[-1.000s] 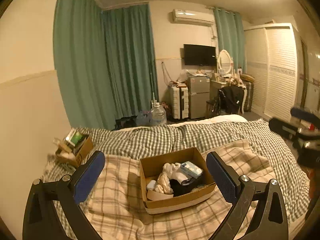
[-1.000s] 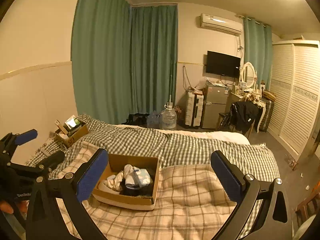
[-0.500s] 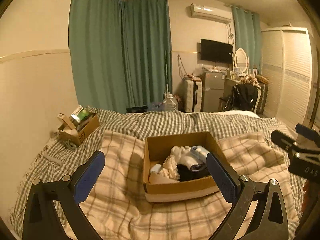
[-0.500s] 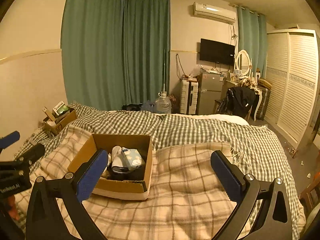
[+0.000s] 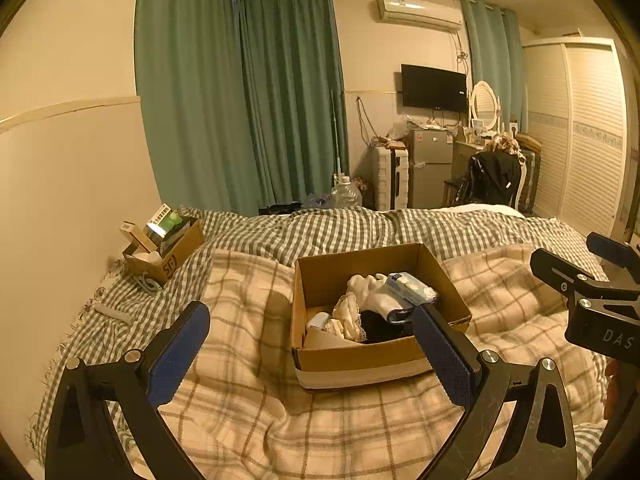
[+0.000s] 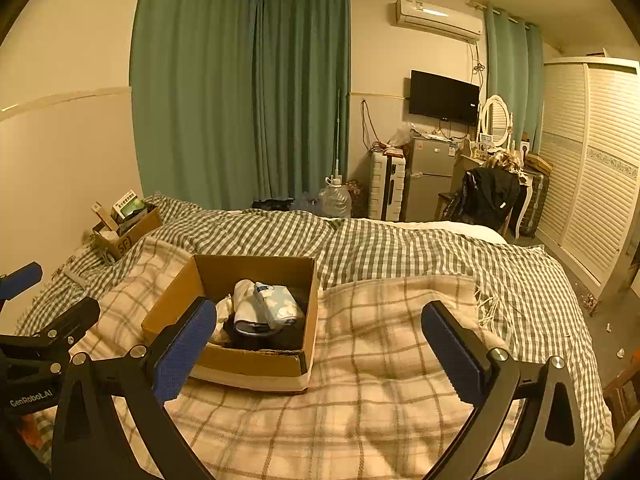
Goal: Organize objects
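Green curtains (image 5: pixel 240 100), wall TV (image 6: pixel 444 98), fridge (image 6: pixel 428 178), possibly water jug (image 6: pixel 335 201).

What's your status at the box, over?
Left gripper open, empty. Right gripper open, empty. Cardboard box on the plaid blanket, clothes inside untouched. Nothing between grippers and box.

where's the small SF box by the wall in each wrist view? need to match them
Left wrist: small SF box, left of centre, on the checked cover by the wall.
Right wrist: same box, far left, farther back.
Shared landmark: the wall TV.
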Available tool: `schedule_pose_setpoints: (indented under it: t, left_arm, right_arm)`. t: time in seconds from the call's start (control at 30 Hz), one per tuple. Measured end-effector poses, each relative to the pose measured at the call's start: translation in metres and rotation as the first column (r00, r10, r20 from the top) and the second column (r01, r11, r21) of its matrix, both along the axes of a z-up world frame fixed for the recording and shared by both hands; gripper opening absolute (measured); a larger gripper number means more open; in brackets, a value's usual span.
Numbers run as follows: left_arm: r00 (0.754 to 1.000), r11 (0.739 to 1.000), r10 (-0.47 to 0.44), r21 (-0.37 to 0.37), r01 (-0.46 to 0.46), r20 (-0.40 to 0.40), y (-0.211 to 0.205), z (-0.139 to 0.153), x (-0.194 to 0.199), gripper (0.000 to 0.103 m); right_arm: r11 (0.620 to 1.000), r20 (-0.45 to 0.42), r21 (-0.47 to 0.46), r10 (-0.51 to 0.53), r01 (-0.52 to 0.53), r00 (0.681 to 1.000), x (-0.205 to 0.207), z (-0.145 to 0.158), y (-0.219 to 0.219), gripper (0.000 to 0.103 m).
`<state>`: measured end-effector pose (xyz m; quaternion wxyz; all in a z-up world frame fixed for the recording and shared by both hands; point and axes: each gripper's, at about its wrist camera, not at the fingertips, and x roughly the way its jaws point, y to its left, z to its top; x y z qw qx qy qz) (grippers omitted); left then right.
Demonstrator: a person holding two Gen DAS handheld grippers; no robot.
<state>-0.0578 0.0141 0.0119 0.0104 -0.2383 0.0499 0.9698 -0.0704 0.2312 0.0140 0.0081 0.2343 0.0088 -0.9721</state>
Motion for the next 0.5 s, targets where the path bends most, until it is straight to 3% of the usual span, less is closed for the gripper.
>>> schedule_pose_setpoints:
  t: [0.5]
  left_arm:
    - [1.000,1.000,-0.003,0.002,0.003,0.016,-0.0002,-0.0031,-0.0033,0.103]
  right_arm:
    - [1.000,0.016,-0.004,-0.002,0.002,1.000,-0.0020,-0.0041,-0.0006,0.103]
